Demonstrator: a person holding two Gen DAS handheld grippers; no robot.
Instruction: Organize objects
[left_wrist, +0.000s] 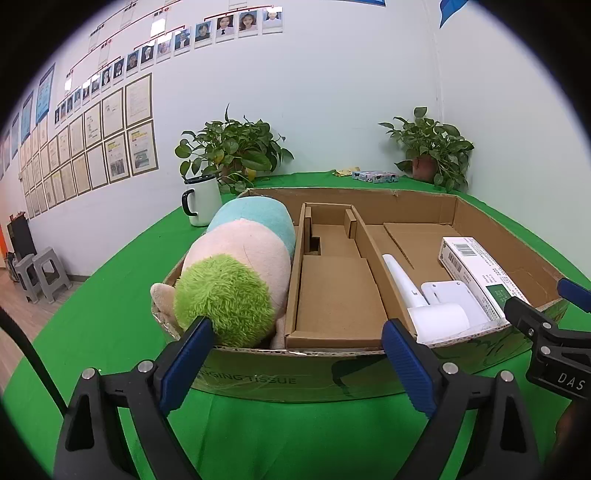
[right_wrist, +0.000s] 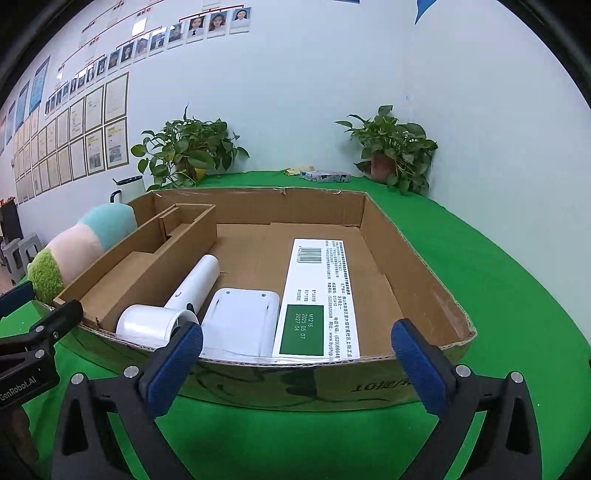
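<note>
A shallow cardboard box (left_wrist: 351, 194) lies on the green table. A plush toy (left_wrist: 236, 266) in blue, pink and green fills the box's left side. A cardboard insert (left_wrist: 332, 295) sits in the middle with nothing in it. On the right lie a white hair dryer (right_wrist: 192, 284), a flat white device (right_wrist: 240, 317) and a long white packet (right_wrist: 317, 295) with a barcode. My left gripper (left_wrist: 295, 343) is open just before the box's near wall, in front of the insert. My right gripper (right_wrist: 299, 343) is open at the near wall, in front of the flat device and the packet. Neither holds anything.
A white mug (left_wrist: 201, 201) stands left of the box behind the plush toy. Two potted plants (left_wrist: 232, 147) (left_wrist: 432, 147) and a small colourful pack (left_wrist: 375, 176) sit along the far edge by the wall. Grey stools (left_wrist: 40, 273) stand on the floor at the left.
</note>
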